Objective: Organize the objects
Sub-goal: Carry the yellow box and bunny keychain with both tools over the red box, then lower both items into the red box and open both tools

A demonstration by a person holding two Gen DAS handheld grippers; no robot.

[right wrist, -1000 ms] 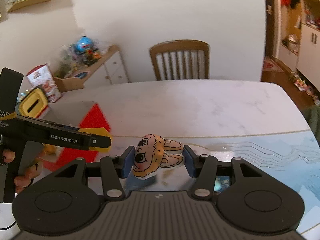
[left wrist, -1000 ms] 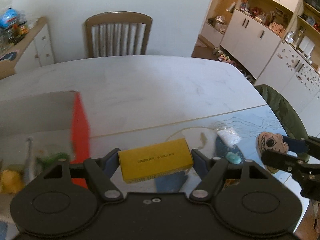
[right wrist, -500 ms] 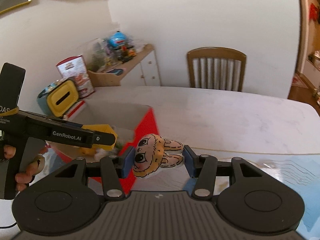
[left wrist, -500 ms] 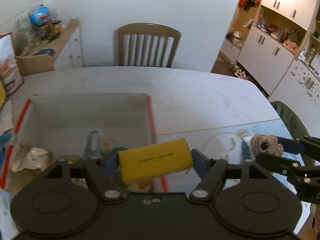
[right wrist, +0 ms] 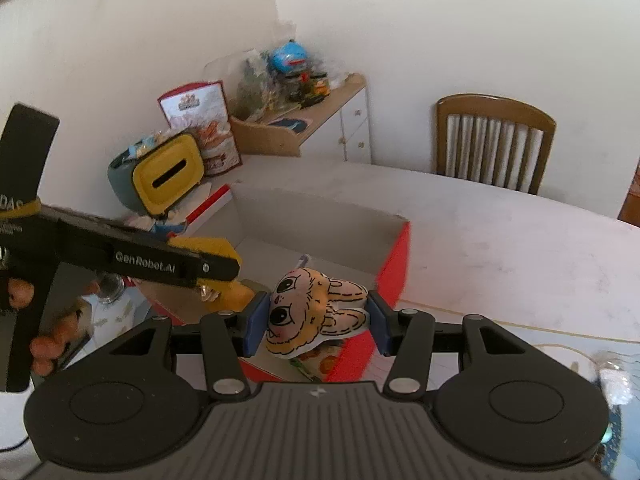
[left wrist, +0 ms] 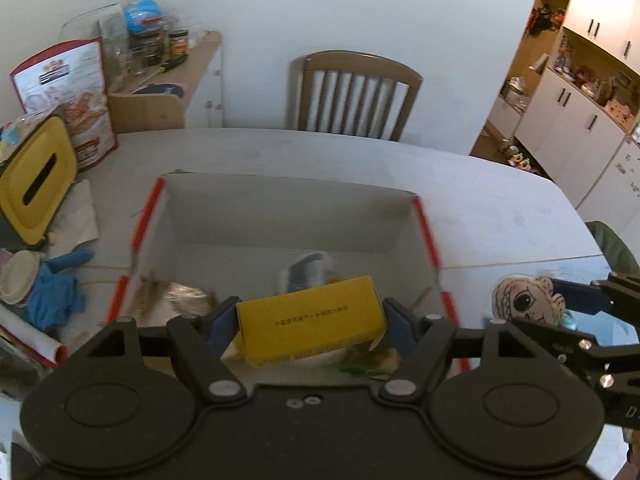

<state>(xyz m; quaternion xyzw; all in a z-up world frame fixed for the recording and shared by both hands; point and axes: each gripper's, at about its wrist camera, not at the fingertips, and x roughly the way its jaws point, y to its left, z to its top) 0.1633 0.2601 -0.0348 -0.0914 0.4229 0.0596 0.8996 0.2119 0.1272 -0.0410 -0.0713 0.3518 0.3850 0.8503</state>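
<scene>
left tool [left wrist: 311, 322] clamped on yellow box [left wrist: 310, 320], over the bin [left wrist: 280, 216] | right tool [right wrist: 316, 322] clamped on plush toy [right wrist: 312, 308] at bin's edge | we lower inside before releasing

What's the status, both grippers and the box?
Left gripper shut on yellow carton, over open box. Right gripper shut on plush toy, at box's edge. Nothing blocking.

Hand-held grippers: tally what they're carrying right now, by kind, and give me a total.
Yellow box, in the left hand-held gripper: 1
Cartoon-face plush, in the right hand-held gripper: 1
Total carried: 2
Both hang over or beside the open red-edged box.
</scene>
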